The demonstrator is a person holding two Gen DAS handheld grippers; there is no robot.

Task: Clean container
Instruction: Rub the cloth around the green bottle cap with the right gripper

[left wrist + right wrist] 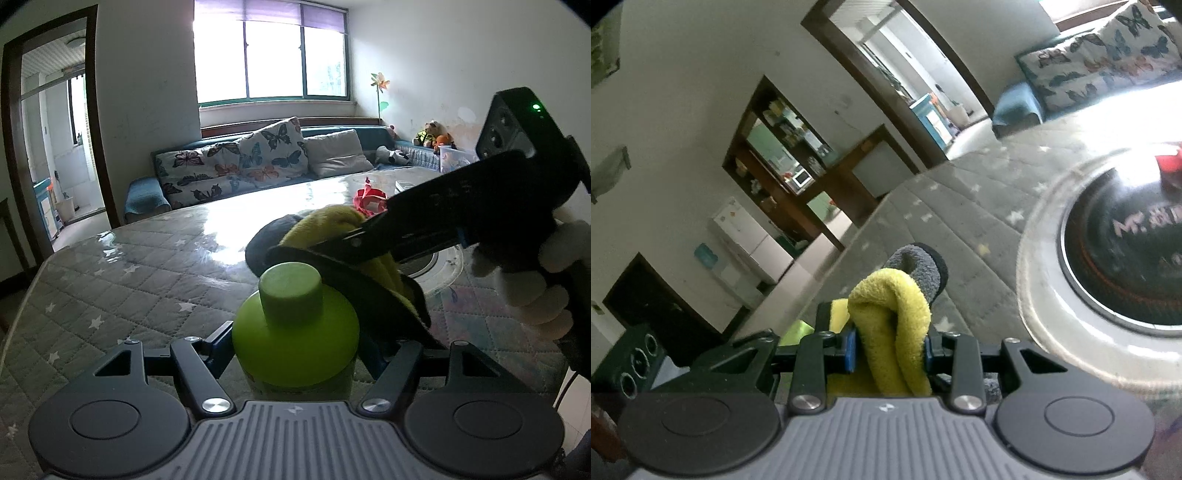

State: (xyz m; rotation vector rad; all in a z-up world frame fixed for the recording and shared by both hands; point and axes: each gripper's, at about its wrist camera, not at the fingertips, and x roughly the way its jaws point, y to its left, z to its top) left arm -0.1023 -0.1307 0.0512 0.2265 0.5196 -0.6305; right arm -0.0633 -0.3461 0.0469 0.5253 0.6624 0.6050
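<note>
A lime-green bottle point(295, 343) with a green cap point(290, 291) stands upright on the quilted table cover, and my left gripper point(295, 347) is shut on its body. My right gripper point(332, 243) reaches in from the right, held by a gloved hand point(524, 288). It is shut on a folded yellow and grey cloth point(328, 221), which sits just behind and above the cap. In the right wrist view the cloth point(886, 295) bulges out between the blue pads point(850, 349) of the right gripper point(890, 347). A sliver of the green bottle point(796, 330) shows at its left.
A round glass turntable point(1045, 295) with a dark centre lies on the table right of the bottle. A red wrapper point(369, 199) lies further back. The table's edge point(33, 280) runs along the left. A sofa with butterfly cushions point(240, 162) stands behind.
</note>
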